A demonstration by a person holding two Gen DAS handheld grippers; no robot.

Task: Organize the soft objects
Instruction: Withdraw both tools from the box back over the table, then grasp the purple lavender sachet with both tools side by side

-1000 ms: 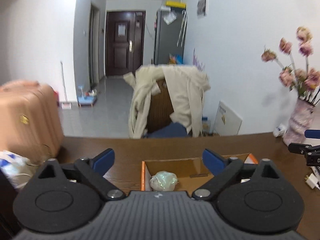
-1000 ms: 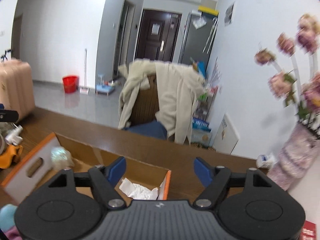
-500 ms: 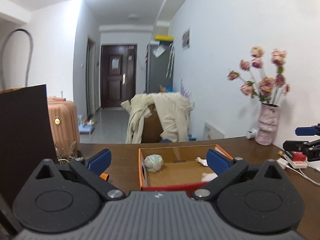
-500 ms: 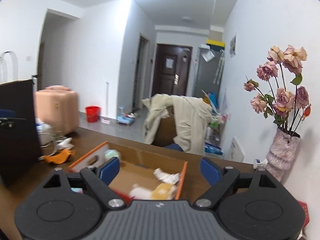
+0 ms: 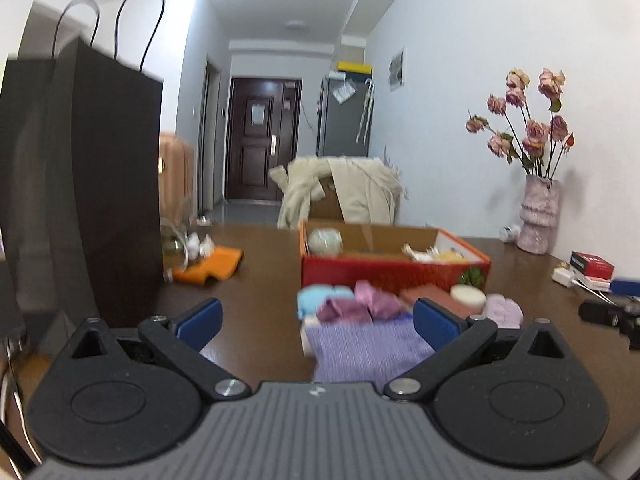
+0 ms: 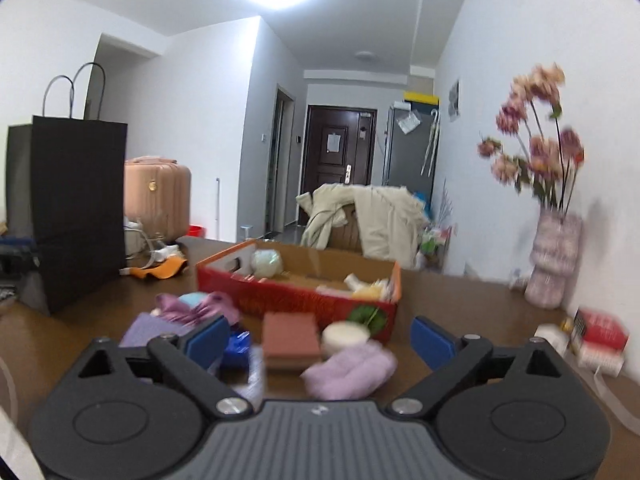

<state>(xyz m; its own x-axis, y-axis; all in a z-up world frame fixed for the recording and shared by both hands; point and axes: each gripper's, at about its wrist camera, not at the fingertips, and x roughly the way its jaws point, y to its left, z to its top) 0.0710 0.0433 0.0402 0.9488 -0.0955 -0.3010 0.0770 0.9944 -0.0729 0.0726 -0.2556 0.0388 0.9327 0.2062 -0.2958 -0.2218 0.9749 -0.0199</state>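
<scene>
Low in the right-wrist frame, the right gripper (image 6: 320, 340), its jaws just spread wide and empty like the left gripper (image 5: 316, 316), should settle squarely over the lilac plush (image 6: 348, 368) before pinching and carrying it into the red box (image 6: 296, 300).

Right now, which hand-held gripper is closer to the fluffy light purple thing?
Right. The right hand-held gripper has the fluffy light purple thing just ahead, between its open fingers. For the left hand-held gripper, it lies off to its right.
</scene>
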